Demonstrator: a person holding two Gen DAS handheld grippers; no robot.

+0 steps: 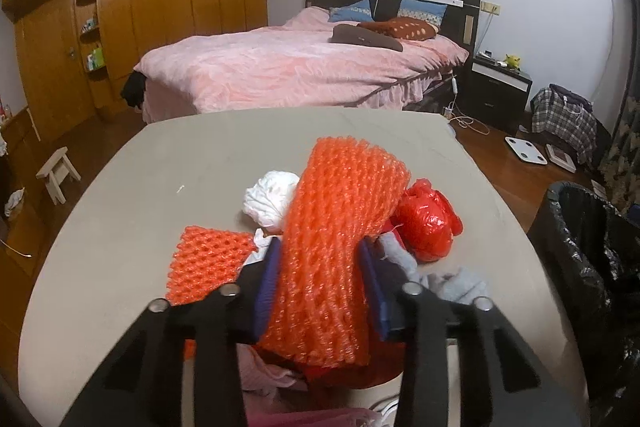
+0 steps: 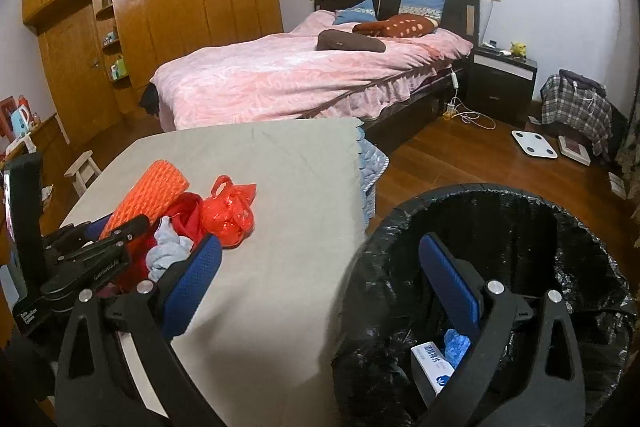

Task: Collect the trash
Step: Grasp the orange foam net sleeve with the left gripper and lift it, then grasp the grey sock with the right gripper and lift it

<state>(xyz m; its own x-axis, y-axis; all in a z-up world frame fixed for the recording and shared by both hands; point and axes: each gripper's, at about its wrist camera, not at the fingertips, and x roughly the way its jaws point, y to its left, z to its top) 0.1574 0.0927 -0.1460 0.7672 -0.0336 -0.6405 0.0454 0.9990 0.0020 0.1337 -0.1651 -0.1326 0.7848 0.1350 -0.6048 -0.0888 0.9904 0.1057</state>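
My left gripper is shut on an orange foam net sleeve and holds it over the grey table. A second orange net, a white wad, a red plastic bag and grey cloth lie around it. In the right wrist view the sleeve and red bag lie left of my right gripper, which is open and empty over the table's edge and the black-lined bin. A white box and blue scrap lie in the bin.
The bin stands right of the table. A bed, wooden wardrobe, nightstand, small stool, floor scale and plaid bag lie beyond on the wood floor.
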